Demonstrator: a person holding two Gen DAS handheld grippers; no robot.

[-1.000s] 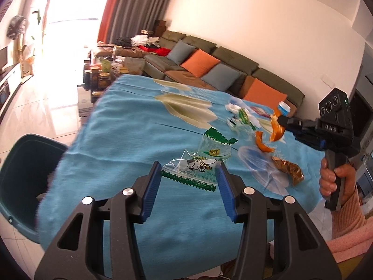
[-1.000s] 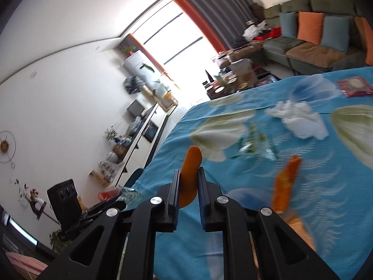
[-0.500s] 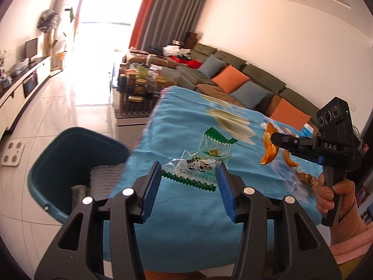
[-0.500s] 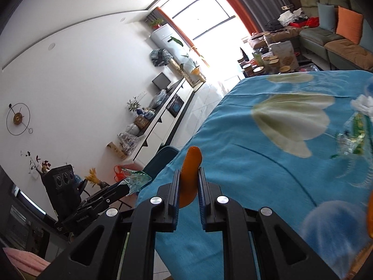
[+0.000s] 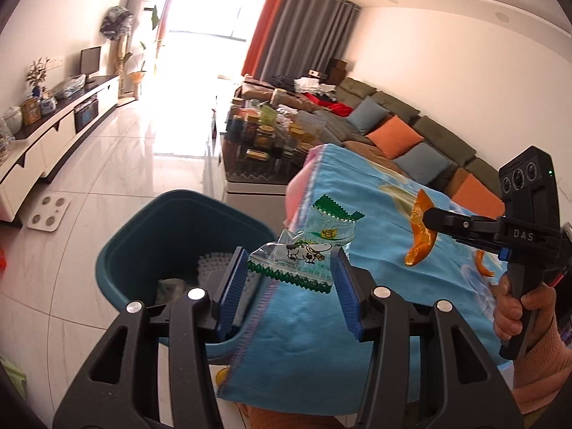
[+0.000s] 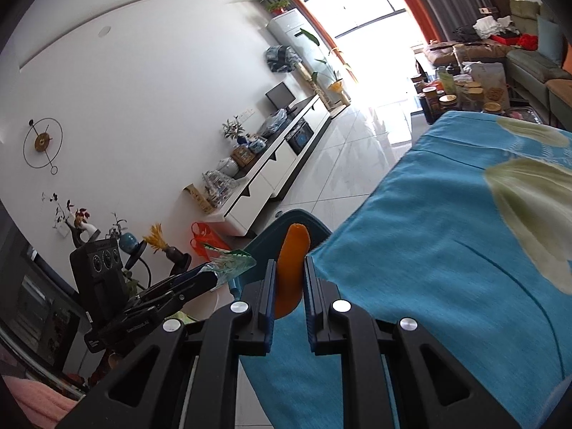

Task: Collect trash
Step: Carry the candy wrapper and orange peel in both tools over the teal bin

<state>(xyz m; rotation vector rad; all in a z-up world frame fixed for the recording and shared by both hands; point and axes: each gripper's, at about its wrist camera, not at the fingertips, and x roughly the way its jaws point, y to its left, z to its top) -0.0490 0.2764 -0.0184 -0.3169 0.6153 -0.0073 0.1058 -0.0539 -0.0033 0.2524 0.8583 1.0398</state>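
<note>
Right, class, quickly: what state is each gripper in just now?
Left gripper: closed on the clear candy wrappers.
Right gripper: closed on the orange peel.

The clear wrapper (image 5: 304,255) is thin, glossy, crinkled plastic with green sawtooth edges; the orange peel (image 6: 291,268) looks smooth and slightly waxy. The tablecloth (image 5: 375,236) is matt woven blue cloth, the bin (image 5: 143,246) smooth teal plastic, the floor (image 5: 118,178) polished glossy tile
</note>
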